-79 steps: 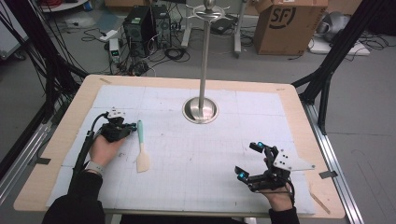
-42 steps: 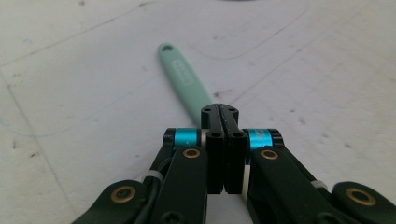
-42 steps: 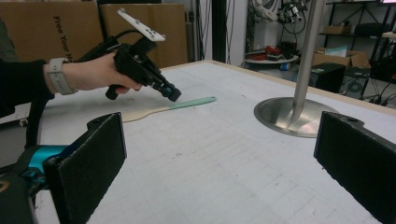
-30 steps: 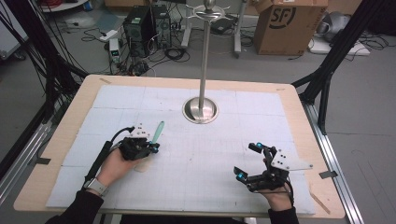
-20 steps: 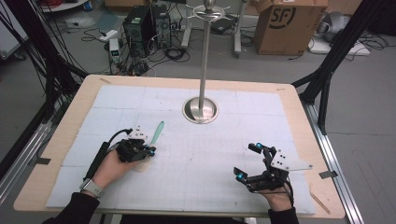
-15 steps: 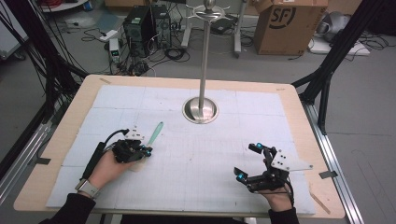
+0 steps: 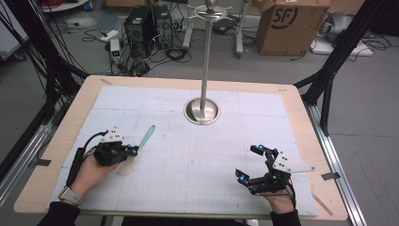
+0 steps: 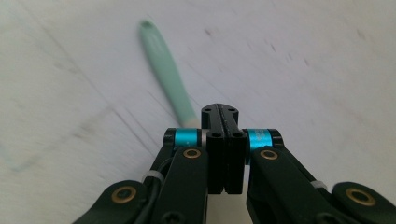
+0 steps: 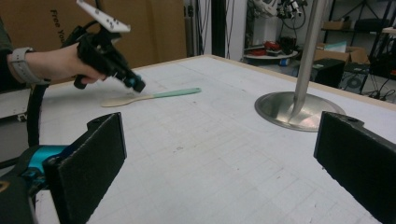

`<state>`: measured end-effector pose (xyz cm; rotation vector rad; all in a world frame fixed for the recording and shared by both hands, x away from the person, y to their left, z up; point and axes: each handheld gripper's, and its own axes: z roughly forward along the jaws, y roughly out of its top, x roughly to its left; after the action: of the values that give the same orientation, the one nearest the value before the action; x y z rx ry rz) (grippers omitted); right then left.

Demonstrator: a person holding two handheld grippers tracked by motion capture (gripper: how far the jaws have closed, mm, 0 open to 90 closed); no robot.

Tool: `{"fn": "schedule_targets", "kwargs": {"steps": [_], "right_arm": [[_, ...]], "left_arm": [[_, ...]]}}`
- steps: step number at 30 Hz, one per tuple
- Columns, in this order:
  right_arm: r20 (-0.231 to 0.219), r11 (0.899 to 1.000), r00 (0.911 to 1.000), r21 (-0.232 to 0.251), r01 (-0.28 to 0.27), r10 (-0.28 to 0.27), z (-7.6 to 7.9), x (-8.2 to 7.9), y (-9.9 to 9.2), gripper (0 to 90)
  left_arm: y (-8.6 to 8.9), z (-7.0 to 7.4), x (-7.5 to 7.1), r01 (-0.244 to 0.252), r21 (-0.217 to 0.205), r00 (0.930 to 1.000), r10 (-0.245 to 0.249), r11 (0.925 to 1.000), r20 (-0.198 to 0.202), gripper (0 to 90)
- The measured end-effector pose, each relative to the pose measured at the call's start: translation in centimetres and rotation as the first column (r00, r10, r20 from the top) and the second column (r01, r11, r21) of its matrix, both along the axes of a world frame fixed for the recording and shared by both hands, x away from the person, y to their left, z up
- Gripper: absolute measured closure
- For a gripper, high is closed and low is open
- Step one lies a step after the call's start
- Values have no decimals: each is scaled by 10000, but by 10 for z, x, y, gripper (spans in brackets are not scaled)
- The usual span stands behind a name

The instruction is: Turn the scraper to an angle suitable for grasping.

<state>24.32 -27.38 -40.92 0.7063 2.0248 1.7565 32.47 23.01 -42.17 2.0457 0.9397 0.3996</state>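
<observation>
High view, lower left: left gripper (image 7: pixel 133 151) clamped on spatula (image 7: pixel 141 143) neck; keep grip firm, lift level. Right gripper (image 7: pixel 250 163) jaws apart, idle.

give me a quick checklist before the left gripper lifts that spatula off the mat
1. Left gripper closed: ok, jaws meet in its own view.
2. Spatula actually pinched: cannot tell; the mint handle passes beside the jaws.
3. Spatula resting flat on the mat: ok.
4. Right gripper clear of the lift: ok, open and far across the mat.
5. Metal stand out of the way: ok, well beyond the handle tip.
</observation>
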Motion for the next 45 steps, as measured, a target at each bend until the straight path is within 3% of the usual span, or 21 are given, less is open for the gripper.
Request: {"fn": "schedule_targets", "kwargs": {"steps": [3,6,8,13,15,19,20,22,25,30,32,37,45], "right_arm": [[32,10000,10000,11,-16,16,0,0,1,12],[-3,10000,10000,35,-41,41,0,1,-1,12],[-15,10000,10000,47,-27,27,0,1,-1,12],[14,9999,10000,66,-95,95,0,2,-1,11],[-10,9999,9999,113,-100,100,0,2,-1,12],[20,9998,10000,171,-92,92,0,1,-2,12],[29,9998,10000,175,-95,94,0,2,-2,12],[-27,9998,9999,193,-97,97,0,1,-3,12],[10,9998,10000,181,-97,96,0,2,-2,12],[20,9999,9999,100,-107,107,0,2,0,12],[6,9999,9999,84,-122,122,0,2,0,11],[22,10000,10000,41,-82,81,0,3,0,12],[-55,10000,9999,-28,-90,90,-1,3,1,12]], "left_arm": [[-2,0,16,-833,583,9953,803,9948,534,896],[-2,-7,31,-1388,614,9903,1387,9884,68,896],[0,-11,39,-1578,306,9873,1583,9870,-160,896],[-2,-14,53,-1725,-62,9848,1723,9850,-232,895],[-4,-14,58,-1748,37,9842,1748,9846,-295,895],[-12,-21,63,-1440,615,9875,1474,9877,-555,896],[-13,-22,62,-1362,677,9895,1391,9884,-394,896],[-13,-21,62,-1312,619,9896,1344,9894,-514,897],[-20,-20,57,-745,742,9960,780,9945,-447,897],[-31,-20,50,-256,841,9983,299,9961,-503,897],[-33,-19,49,-188,624,9967,236,9979,-770,897],[-41,-18,40,599,714,9942,-532,9956,-929,897],[-58,-17,24,1767,911,9815,-1685,9800,-905,897]]}}
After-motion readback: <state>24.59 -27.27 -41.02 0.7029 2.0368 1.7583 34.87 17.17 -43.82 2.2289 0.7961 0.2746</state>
